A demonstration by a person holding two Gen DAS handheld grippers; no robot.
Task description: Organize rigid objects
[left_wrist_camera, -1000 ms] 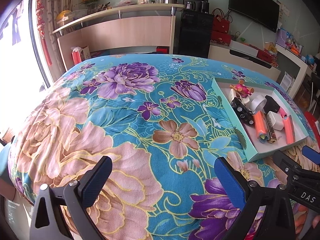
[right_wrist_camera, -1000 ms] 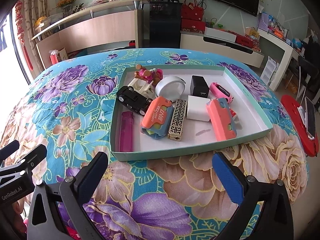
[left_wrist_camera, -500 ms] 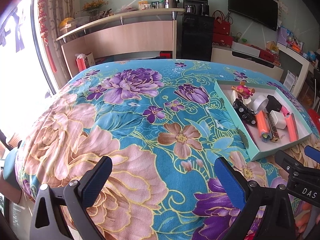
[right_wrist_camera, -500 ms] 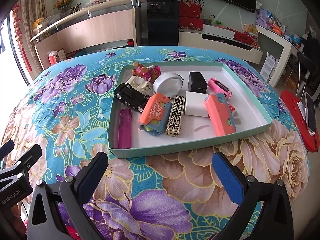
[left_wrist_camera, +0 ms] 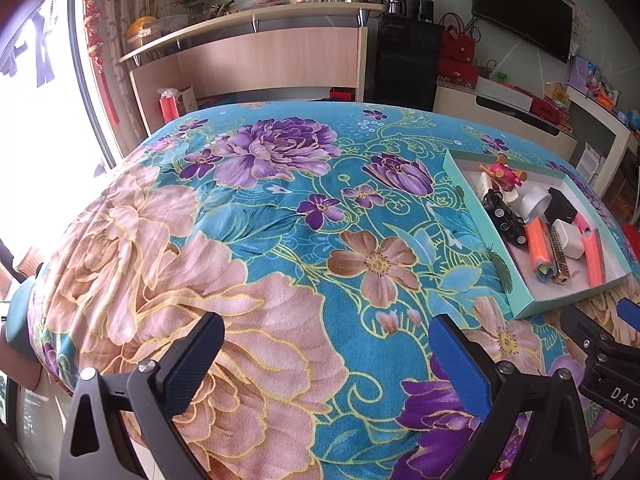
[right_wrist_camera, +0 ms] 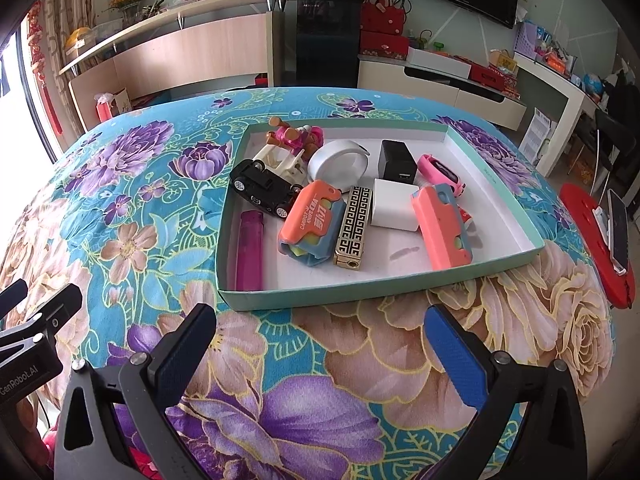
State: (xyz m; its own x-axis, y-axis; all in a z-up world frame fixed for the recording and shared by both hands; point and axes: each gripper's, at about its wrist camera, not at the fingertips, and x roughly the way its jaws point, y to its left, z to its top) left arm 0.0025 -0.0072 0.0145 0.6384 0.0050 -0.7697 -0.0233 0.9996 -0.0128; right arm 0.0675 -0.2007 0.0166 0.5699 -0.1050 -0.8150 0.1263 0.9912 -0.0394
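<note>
Both claws: the left claw (left_wrist_camera: 326,354) and the right claw (right_wrist_camera: 320,344) hang spread wide and empty above the floral cloth (left_wrist_camera: 280,240).
Change: over the last second both draw back and up; the tray (right_wrist_camera: 360,292) looks smaller and farther off.
Tray contents: black toy car (right_wrist_camera: 264,192), purple lighter (right_wrist_camera: 249,250), orange case (right_wrist_camera: 310,222), gold lighter (right_wrist_camera: 352,232), white cube (right_wrist_camera: 390,206), all inside the walls.
Tabletop: nothing loose outside the tray.
Reading: the sorting appears finished, or paused.
</note>
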